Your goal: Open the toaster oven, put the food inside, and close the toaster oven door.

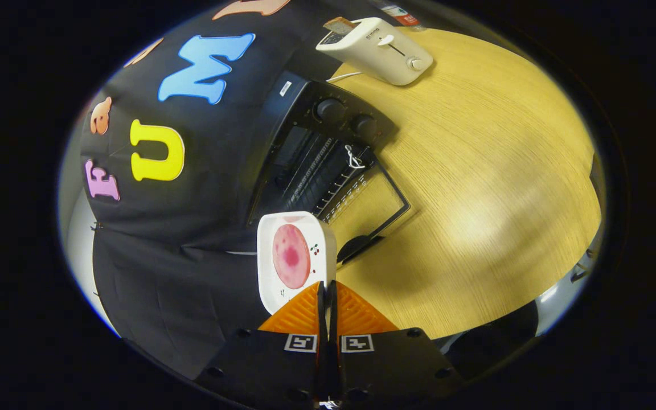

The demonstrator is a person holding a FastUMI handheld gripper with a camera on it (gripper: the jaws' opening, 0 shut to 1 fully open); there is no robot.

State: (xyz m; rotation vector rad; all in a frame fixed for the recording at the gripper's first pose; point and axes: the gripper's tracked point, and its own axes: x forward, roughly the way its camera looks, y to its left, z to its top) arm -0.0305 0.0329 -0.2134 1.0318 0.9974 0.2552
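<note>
My gripper is shut on the near rim of a white square plate, and both fingers press on that edge. A round pink slice of food lies on the plate. The plate hangs tilted in the air, just ahead of the fingers. Beyond it stands the black toaster oven on the wooden table. Its glass door is folded down flat, and the wire rack shows inside. Two knobs sit on its front panel.
A white pop-up toaster with a slice of bread in its slot stands on the table beyond the oven. Bare wood stretches beside the oven door. The black cloth wall rises behind the oven.
</note>
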